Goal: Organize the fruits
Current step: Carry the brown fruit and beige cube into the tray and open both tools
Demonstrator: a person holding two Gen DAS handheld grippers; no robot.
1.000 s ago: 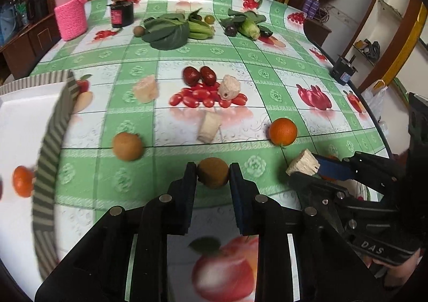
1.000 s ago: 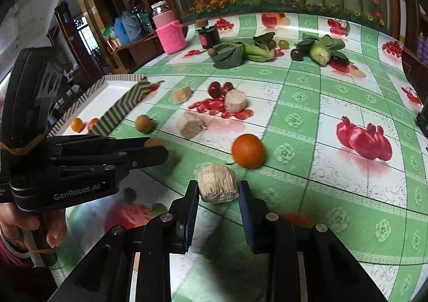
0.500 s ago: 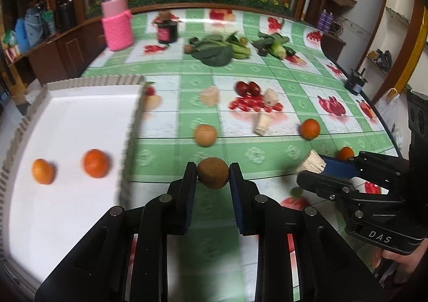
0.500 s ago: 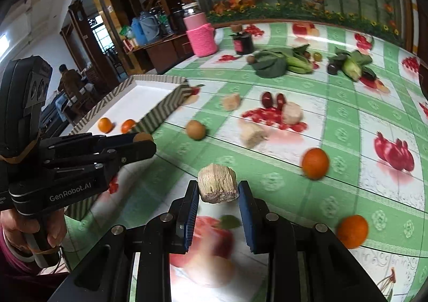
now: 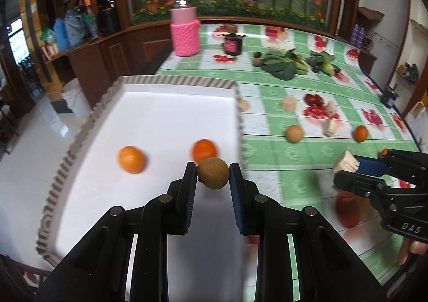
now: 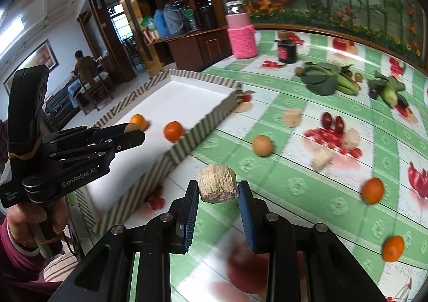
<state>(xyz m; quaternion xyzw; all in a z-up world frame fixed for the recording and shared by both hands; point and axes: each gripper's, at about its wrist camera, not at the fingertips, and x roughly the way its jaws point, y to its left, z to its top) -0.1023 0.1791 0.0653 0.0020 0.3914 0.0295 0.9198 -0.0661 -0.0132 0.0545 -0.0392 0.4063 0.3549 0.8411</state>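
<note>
Both grippers have moved from over the green cloth toward the white tray (image 5: 165, 82). The left gripper (image 5: 213, 177) squeezes a round, fuzzy brown kiwi (image 5: 213, 173) above the tray. The right gripper (image 6: 218, 191) pinches a pale, stringy chunk (image 6: 217, 183) beside the tray wall. Two oranges (image 5: 131, 159) lie inside the tray, three on the green checked tablecloth (image 6: 281, 168) with fruit pictures

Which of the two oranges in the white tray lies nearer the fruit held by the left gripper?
The darker orange, just behind the brown fruit in the left gripper. The paler orange lies apart, nearer the white tray's striped left wall.
</note>
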